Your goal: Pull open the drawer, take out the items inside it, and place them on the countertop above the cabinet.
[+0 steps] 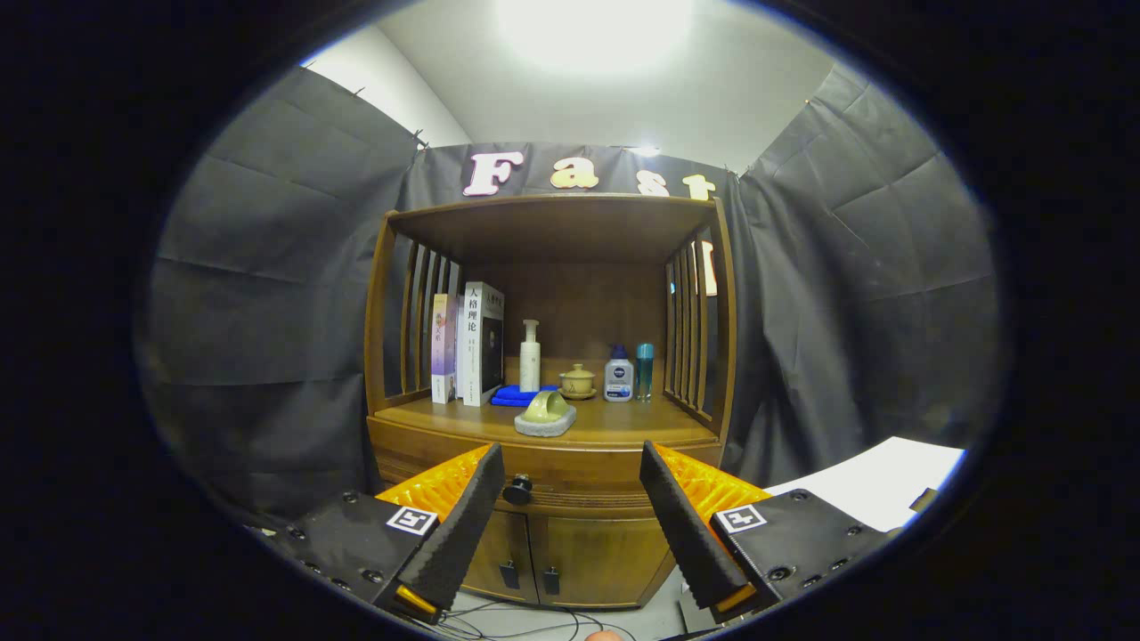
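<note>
A wooden cabinet [552, 534] stands ahead of me with a shut drawer [570, 476] under its countertop [623, 425]. The drawer's dark round knob [517, 489] sits just right of my left fingertip, some way beyond the fingers. My gripper [572, 467] is open and holds nothing. What lies inside the drawer is hidden. On the countertop's front rests a pale green object on a grey stone base [545, 414].
Further back on the countertop stand two books [470, 343], a blue cloth [515, 393], a white pump bottle [530, 356], a lidded tea cup [578, 381], a small white-and-blue bottle [618, 374] and a teal bottle [644, 370]. Slatted sides and a roof enclose the shelf. Two lower doors [570, 556]; cables on the floor.
</note>
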Tool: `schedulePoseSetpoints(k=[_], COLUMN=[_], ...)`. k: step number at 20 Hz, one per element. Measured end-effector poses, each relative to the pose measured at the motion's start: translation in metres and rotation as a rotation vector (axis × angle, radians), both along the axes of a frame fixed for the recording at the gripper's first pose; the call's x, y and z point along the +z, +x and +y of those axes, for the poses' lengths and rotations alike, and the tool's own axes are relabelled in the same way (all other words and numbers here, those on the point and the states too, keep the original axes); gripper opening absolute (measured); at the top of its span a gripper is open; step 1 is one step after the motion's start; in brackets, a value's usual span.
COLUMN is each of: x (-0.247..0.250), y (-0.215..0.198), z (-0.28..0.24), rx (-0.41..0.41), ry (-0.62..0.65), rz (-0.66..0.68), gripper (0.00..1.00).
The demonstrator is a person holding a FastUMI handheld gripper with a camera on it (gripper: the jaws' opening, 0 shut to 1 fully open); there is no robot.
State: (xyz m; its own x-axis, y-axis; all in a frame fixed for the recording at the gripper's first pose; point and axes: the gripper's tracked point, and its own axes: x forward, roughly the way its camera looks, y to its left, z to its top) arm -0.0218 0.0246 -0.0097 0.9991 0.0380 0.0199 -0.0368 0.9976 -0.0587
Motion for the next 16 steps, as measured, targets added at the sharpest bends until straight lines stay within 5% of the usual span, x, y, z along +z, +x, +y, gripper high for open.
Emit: schedulePoseSetpoints(k=[16], x=[-0.0035], y=[-0.0037], z=[-0.0048], rx=[-0.012], ry=[0.021], rz=[0.011], gripper=[0.98])
